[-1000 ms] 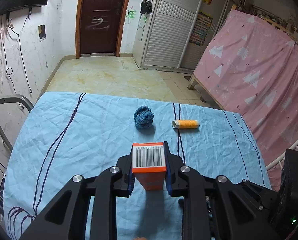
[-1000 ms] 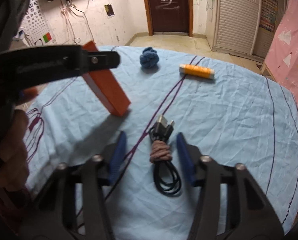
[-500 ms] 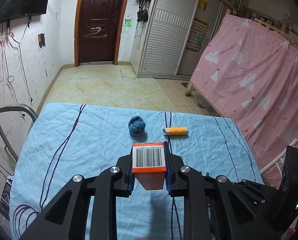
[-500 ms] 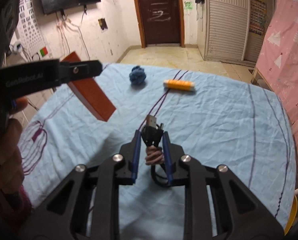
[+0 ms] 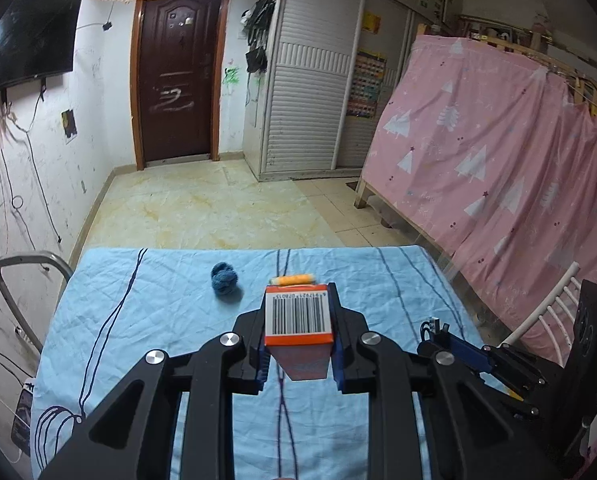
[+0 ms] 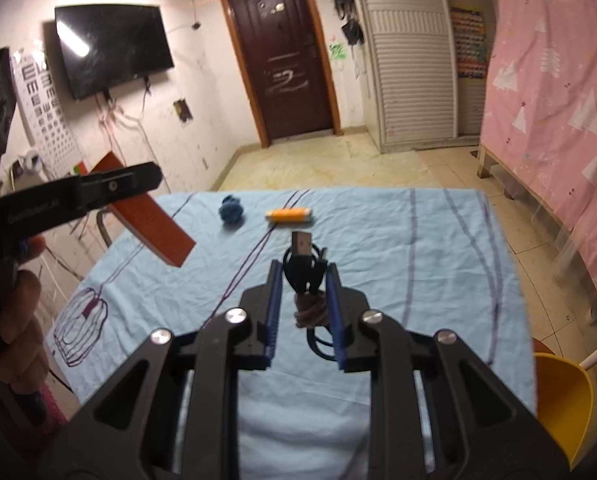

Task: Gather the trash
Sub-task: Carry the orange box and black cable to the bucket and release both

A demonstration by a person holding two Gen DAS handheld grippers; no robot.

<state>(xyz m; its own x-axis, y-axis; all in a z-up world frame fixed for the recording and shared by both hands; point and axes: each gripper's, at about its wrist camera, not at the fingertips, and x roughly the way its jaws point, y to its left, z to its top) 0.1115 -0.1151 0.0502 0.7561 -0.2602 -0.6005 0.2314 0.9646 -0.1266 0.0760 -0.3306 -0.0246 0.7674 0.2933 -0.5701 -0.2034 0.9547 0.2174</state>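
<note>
My left gripper [image 5: 298,344] is shut on an orange box [image 5: 299,320] with a barcode on its end and holds it above the blue tablecloth [image 5: 146,328]. The box also shows in the right wrist view [image 6: 154,220]. My right gripper [image 6: 304,304] is shut on a coiled black USB cable [image 6: 304,268] tied with a brown band, lifted off the cloth. The right gripper with the cable shows at the lower right of the left wrist view [image 5: 442,336]. A blue yarn ball [image 5: 224,276] and an orange thread spool [image 5: 292,280] lie on the far part of the cloth.
A yellow bin [image 6: 562,396] stands by the table's right side. A metal chair frame [image 5: 26,268] is at the table's left edge. A pink curtain [image 5: 498,168] hangs to the right. A door and a wardrobe are beyond the tiled floor.
My right gripper closed on the cable and lifted it off the cloth. Both grippers rose and pulled back, so the table looks farther away. The left gripper kept hold of the box.
</note>
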